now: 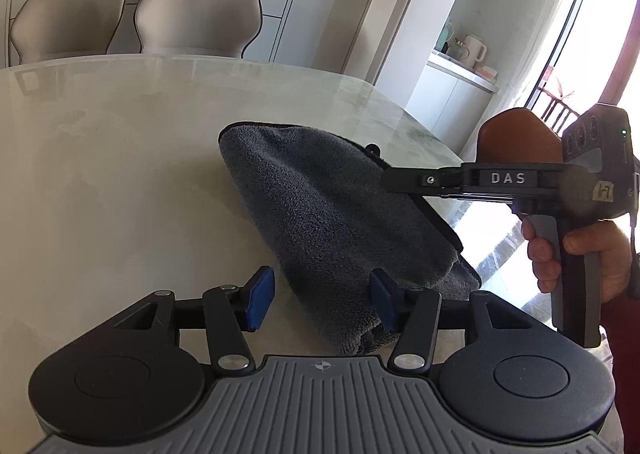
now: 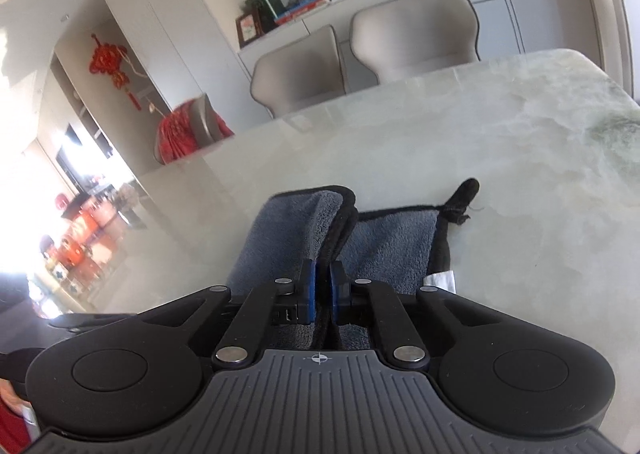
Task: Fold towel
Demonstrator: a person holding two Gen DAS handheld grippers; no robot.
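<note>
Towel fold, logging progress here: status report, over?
Left gripper open beside the towel. Right gripper shut on the towel's lifted black edge. Towel partly folded on the table. Nothing in the way.

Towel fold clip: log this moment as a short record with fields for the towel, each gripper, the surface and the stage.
towel: grey towel, black-edged, lying partly folded on the table, one edge lifted
left gripper: left gripper open, low at the towel's near end, gripping nothing
right gripper: right gripper shut on the towel's lifted black edge
hanging loop: black loop at the far corner, flat on the table
label: white label on the towel's right edge
surface: pale marble table
stage: fold under way, not yet laid flat
</note>
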